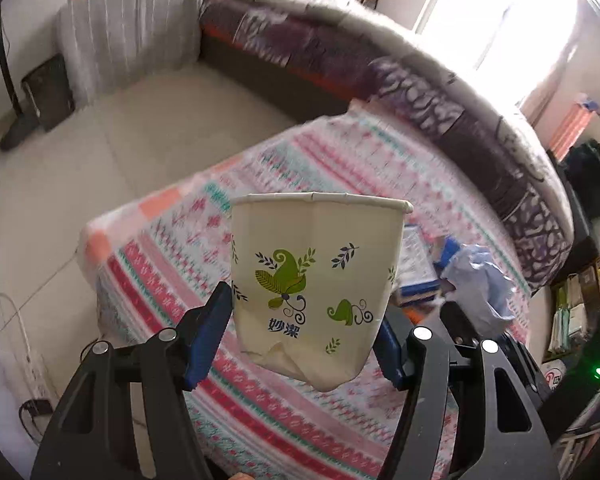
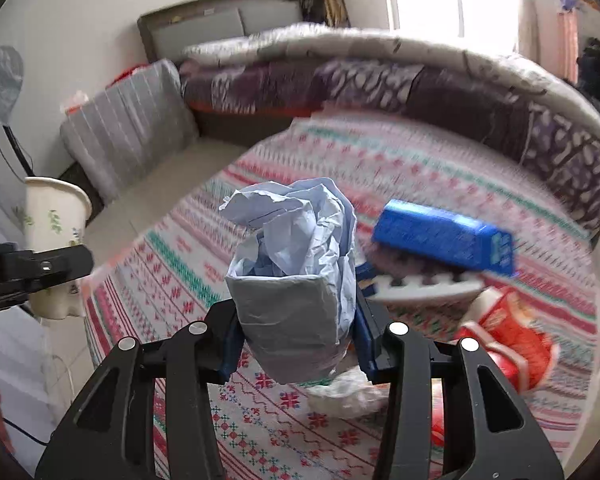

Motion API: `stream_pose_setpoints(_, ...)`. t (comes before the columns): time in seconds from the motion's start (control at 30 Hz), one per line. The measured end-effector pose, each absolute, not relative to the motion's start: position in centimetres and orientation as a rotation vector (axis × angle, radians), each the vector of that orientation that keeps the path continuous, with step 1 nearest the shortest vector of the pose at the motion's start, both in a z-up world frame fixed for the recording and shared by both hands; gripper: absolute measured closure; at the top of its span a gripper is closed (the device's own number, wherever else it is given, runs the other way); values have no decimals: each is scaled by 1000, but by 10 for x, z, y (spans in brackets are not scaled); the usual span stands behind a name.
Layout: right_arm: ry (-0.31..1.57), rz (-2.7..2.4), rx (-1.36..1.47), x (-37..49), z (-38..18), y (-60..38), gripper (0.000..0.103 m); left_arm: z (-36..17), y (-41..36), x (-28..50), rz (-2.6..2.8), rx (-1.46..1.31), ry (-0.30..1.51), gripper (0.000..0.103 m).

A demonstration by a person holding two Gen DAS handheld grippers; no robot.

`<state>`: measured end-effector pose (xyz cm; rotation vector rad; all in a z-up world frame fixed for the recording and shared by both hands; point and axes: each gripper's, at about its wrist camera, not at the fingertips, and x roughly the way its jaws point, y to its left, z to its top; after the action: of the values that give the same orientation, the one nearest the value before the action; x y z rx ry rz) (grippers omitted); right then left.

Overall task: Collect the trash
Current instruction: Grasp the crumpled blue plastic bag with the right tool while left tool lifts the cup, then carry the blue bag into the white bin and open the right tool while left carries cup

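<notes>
Left claw (image 1: 306,330) was clamped on a cream paper cup printed with green leaves (image 1: 316,280), upright, mouth up, base crushed, held above the near-left corner of the patterned-cloth counter (image 1: 172,264). Right claw (image 2: 298,330) was clamped on a crumpled pale-blue paper wad (image 2: 296,264), long axis upright, lifted off the counter. The cup stood well left of the wad, mouth open; judged, the wad must travel leftward to it. Blue carton (image 2: 444,240) and red wrapper (image 2: 508,340) lay toward the counter's right edge, nearer the right claw.
</notes>
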<state>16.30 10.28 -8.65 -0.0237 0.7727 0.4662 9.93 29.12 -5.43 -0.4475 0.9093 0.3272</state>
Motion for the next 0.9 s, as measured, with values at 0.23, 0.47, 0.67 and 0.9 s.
stream_pose_setpoints(0.23,709,384,-13,147,-54,52,60,-29,239,107,260,-389,811,39)
stream_pose_setpoints(0.47,705,262,-2,135,-45,-6,59,-15,173,108,157,-310,754,39)
stream_pose_setpoints(0.67,733,135,53,131,-44,-69,59,-10,121,107,77,-236,721,39)
stream_pose_setpoints(0.9,775,0,91,120,-48,-135,58,-22,60,111,-22,-166,744,39)
